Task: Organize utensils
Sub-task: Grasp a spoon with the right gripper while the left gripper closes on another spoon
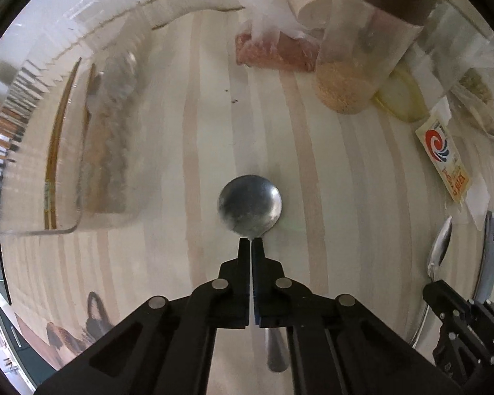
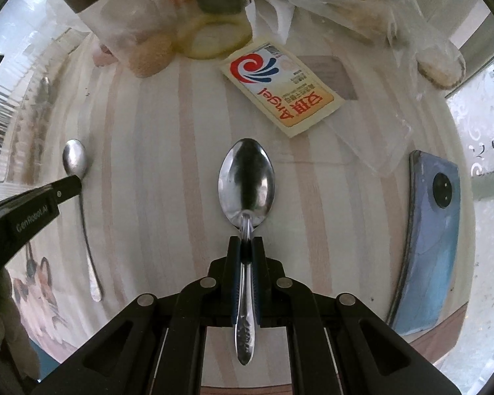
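On the striped wooden table [image 1: 181, 164] lies a small round-bowled spoon [image 1: 250, 204], and my left gripper [image 1: 251, 242] is shut on its thin neck; its handle runs back under the fingers. In the right wrist view the same round spoon [image 2: 75, 158] lies at the left with the left gripper [image 2: 74, 181] at its neck. My right gripper [image 2: 246, 240] is shut on the neck of a larger oval spoon [image 2: 247, 181], bowl up. That oval spoon [image 1: 439, 250] and the right gripper [image 1: 433, 288] also show at the left wrist view's right edge. Both grippers point down.
A clear plastic box [image 1: 66, 131] with chopsticks stands at the left. At the back stand a jar of grains [image 1: 355, 75], bags and a yeast packet [image 2: 280, 89]. A blue phone [image 2: 428, 247] lies at the right, and a cat picture [image 2: 39, 293] at the near left.
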Demonstrator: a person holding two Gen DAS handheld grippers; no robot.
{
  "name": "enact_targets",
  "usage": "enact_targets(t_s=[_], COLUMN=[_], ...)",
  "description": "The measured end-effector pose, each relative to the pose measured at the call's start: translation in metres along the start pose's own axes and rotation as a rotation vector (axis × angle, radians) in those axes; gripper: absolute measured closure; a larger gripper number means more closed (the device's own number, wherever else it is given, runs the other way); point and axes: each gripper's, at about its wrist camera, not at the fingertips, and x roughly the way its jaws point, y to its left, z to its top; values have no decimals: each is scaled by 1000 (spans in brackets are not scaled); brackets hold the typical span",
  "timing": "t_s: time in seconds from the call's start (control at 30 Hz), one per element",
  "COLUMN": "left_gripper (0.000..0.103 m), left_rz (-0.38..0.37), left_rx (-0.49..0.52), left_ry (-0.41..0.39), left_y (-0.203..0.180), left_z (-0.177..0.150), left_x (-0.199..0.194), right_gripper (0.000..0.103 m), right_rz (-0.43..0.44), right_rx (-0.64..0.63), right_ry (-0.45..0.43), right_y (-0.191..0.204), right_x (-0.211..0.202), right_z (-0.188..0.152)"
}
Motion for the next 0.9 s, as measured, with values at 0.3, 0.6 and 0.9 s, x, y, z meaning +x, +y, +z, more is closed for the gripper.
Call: enact_targets(t_s=[0.3, 0.6, 0.9], left_gripper=[103, 78, 63], left_rz=[-10, -267, -134], left_rx=[-55, -155, -69], left_ry=[-21, 36, 11], left_y=[56, 65, 11], left_z=[-50, -38, 8], left_x=[-41, -30, 5], right_gripper=[97, 97, 97], right_rz=[62, 82, 24], right_rx=[28, 48, 88], right_ry=[-38, -61, -50], right_y=[-3, 0, -5], right_x=[-27, -42, -25], right_z=[-14, -17, -9])
